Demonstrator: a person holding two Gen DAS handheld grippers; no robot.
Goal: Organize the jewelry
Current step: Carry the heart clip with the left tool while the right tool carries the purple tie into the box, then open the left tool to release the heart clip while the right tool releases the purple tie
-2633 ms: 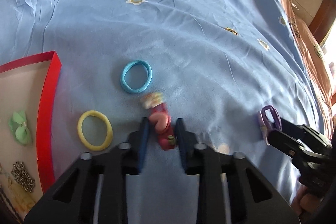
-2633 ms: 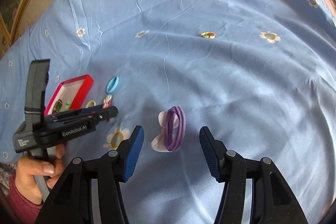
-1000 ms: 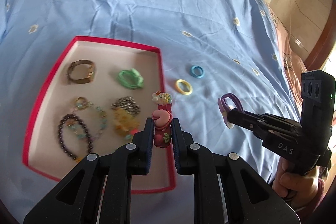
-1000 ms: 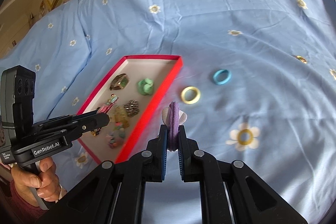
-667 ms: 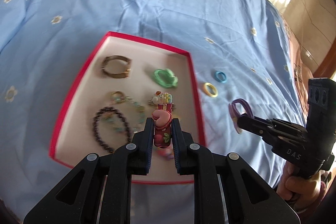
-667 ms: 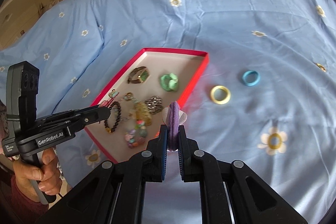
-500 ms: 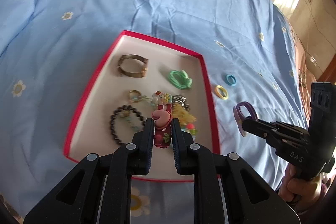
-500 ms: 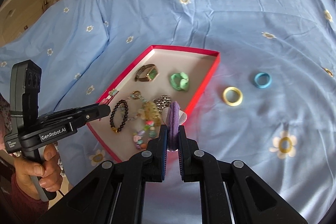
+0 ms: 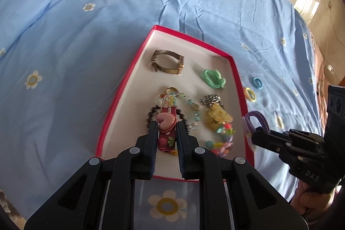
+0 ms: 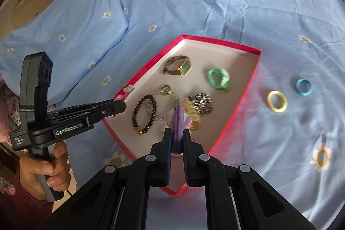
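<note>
The right gripper (image 10: 177,139) pinches a purple hair tie (image 10: 179,120) above the near part of the red tray (image 10: 237,107); the tray rests on a blue flowered bedsheet (image 10: 194,3) and holds a gold watch (image 10: 179,66), a green scrunchie (image 10: 218,78), a dark bead bracelet (image 10: 144,114) and a silver chain (image 10: 200,104); right of the tray lie a yellow ring (image 10: 277,101) and a blue ring (image 10: 304,87), near each other but apart; at left the left gripper (image 10: 120,106), in a hand (image 10: 46,171), carries a clip over the tray's left rim.

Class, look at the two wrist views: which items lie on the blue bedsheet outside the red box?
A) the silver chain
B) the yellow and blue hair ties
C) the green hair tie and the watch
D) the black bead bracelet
B: the yellow hair tie and blue hair tie lie on the bedsheet, right of the red box.
</note>
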